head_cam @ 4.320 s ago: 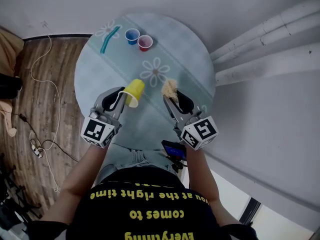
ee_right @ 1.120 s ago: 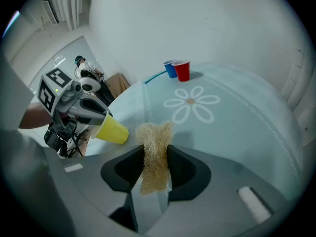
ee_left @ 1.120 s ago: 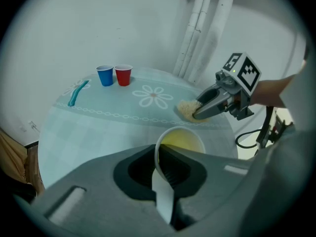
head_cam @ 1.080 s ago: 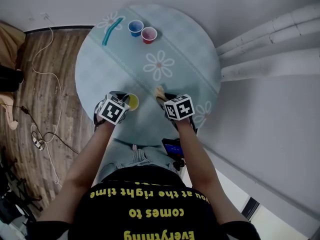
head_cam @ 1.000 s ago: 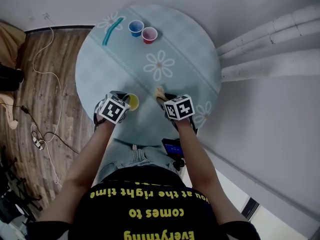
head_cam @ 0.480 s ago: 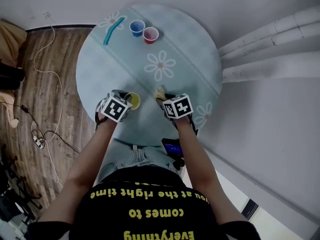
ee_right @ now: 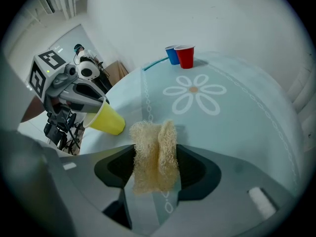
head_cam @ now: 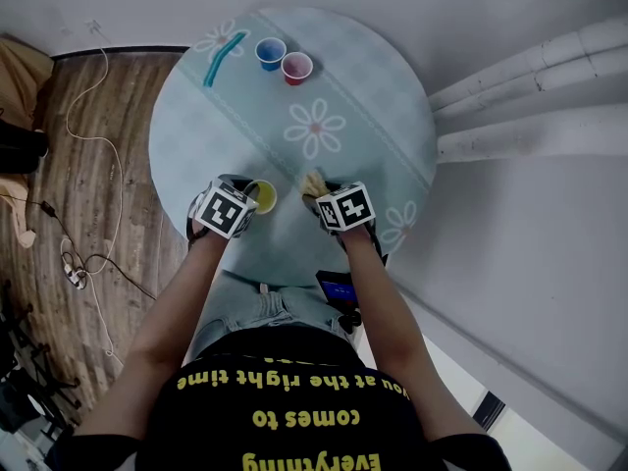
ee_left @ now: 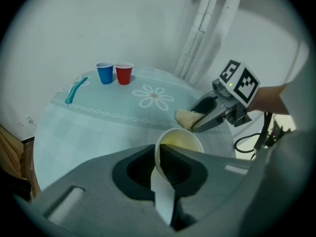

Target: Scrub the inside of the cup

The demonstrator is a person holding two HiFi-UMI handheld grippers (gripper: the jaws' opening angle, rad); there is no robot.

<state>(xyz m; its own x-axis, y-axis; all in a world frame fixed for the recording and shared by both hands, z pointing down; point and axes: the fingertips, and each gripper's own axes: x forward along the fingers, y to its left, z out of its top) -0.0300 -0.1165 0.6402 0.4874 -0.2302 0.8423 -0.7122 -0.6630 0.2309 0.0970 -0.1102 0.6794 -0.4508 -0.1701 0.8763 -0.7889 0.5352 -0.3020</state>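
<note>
On the round pale-blue table [head_cam: 373, 106], a yellow cup [head_cam: 262, 196] has its mouth facing up near the front edge. My left gripper [head_cam: 243, 200] has the cup's wall between its jaws at the rim [ee_left: 178, 141]. Those jaws are opening, and the pads still look tight on the wall. My right gripper [head_cam: 319, 190] holds a tan fibrous sponge [ee_right: 153, 154] just right of the cup. Its jaws are opening too, while the puffy sponge still fills the gap and touches both pads. Cup [ee_right: 107, 121] and sponge [ee_left: 186, 117] stand a little apart.
A blue cup [head_cam: 270, 53], a red cup [head_cam: 296, 67] and a teal stick-like tool [head_cam: 222, 58] sit at the table's far side. Pale pipes [head_cam: 530, 77] run along the wall at right. Cables [head_cam: 88, 263] lie on the wooden floor at left.
Both grippers have come back toward the near edge since the first frame, and the cup has turned from sideways to mouth up. Over the last second almost nothing has shifted.
</note>
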